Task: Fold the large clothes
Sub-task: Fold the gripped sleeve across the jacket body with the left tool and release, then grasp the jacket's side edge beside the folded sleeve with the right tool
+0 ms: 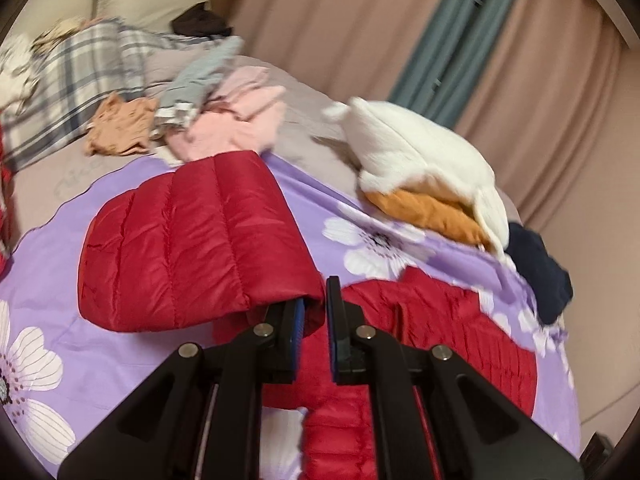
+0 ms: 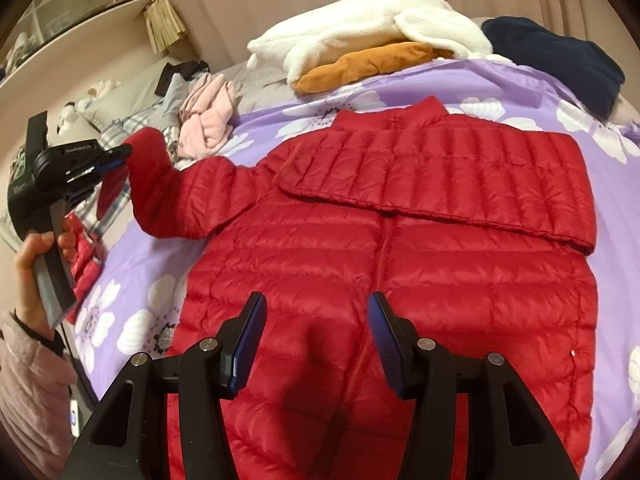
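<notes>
Red jacket (image 2: 400, 240): lies spread on the purple floral sheet (image 2: 520, 84) on the bed, collar toward the far edge. One sleeve is folded across the chest. The other sleeve (image 1: 192, 236) is raised off the sheet, its cuff pinched in the left gripper (image 1: 316, 312), jaws pressed together on the cuff. Right gripper (image 2: 316, 344): jaws spread, empty, over the hem. White fleece (image 2: 360, 28), orange (image 2: 368, 64) and navy (image 2: 560, 56) garments line the far edge. Bare sheet to the left. Writing on the left gripper is unreadable.

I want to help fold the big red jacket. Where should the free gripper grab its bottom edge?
Grip the red jacket at its near hem corner, coming from the near side with the right hand-held gripper. The hem lies flat and nearest, with one jaw slid under it.
</notes>
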